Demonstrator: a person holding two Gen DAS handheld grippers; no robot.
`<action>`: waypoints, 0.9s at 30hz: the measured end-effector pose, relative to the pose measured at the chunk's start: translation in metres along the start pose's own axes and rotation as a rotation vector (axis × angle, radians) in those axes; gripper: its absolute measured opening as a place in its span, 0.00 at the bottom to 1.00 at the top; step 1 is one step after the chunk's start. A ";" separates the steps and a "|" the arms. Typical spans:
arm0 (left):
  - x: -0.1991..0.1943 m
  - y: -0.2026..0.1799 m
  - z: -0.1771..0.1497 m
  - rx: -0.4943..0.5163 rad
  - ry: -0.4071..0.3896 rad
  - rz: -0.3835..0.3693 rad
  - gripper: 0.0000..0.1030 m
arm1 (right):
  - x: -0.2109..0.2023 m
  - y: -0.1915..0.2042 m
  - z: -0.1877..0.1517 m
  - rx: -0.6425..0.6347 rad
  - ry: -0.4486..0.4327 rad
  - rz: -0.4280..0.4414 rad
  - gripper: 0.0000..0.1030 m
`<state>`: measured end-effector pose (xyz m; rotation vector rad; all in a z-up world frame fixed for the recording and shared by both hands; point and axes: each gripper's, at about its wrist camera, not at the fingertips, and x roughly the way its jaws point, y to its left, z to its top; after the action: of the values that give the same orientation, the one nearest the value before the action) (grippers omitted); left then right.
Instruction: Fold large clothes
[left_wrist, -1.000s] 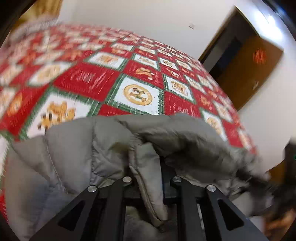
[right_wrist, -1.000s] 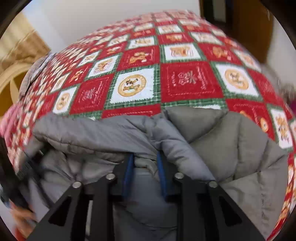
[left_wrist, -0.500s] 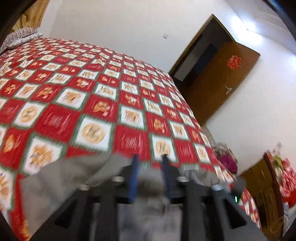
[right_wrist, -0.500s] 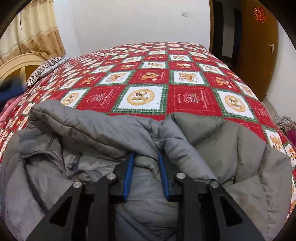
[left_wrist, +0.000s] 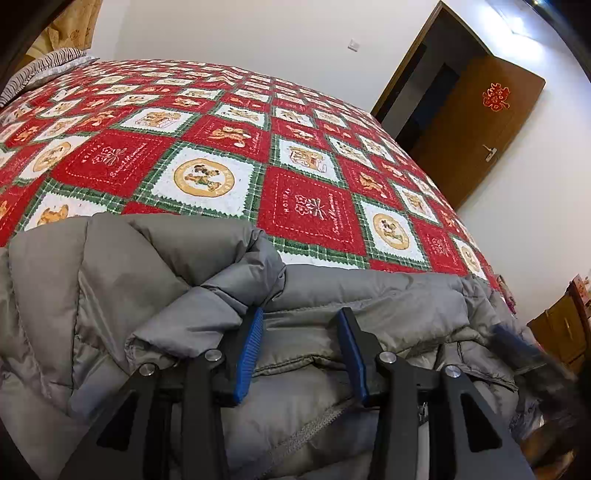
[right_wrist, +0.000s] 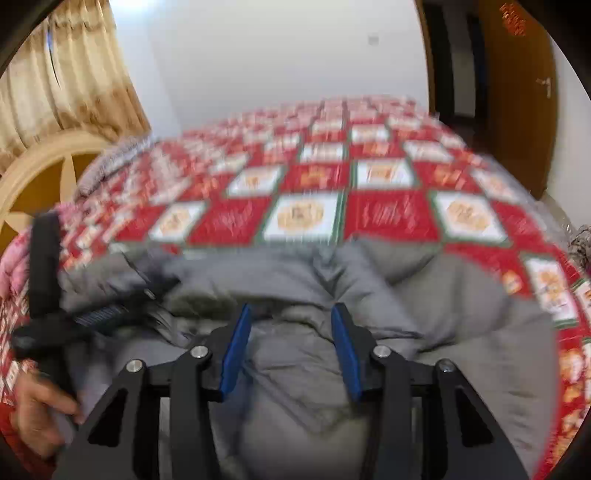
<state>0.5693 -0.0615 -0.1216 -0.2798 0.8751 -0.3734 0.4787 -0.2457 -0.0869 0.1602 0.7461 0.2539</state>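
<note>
We have just laid a fold of the grey puffer jacket (left_wrist: 155, 280) on the red patchwork bedspread (left_wrist: 310, 206); both grippers, left (left_wrist: 300, 325) and right (right_wrist: 290, 321), have just been opening and stand apart, pads clear of the fabric. Next, we judge, comes regripping an edge for fold 2. One red square reads "Sweet Moment".

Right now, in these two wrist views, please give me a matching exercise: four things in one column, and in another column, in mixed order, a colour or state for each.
Things:
1. jacket
2. bedspread
3. door
4. left gripper

Colour or state:
A. brown wood, swung open
B. grey, puffy, lying on the bed
C. red and white squares with green borders
D. jaws apart over the grey fabric, having just opened

Pairs: 1-B, 2-C, 3-A, 4-D
</note>
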 end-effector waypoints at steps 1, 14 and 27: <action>-0.001 0.000 0.000 0.000 -0.002 -0.001 0.42 | -0.013 -0.001 0.010 0.010 -0.040 -0.016 0.47; -0.002 0.014 -0.001 -0.078 -0.029 -0.062 0.32 | 0.051 -0.008 -0.005 -0.127 0.122 -0.251 0.35; 0.002 0.050 -0.003 -0.298 -0.058 -0.070 0.03 | 0.037 -0.009 0.007 -0.138 0.120 -0.275 0.37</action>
<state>0.5777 -0.0181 -0.1441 -0.5950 0.8650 -0.2974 0.5115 -0.2439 -0.1076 -0.0890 0.8567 0.0525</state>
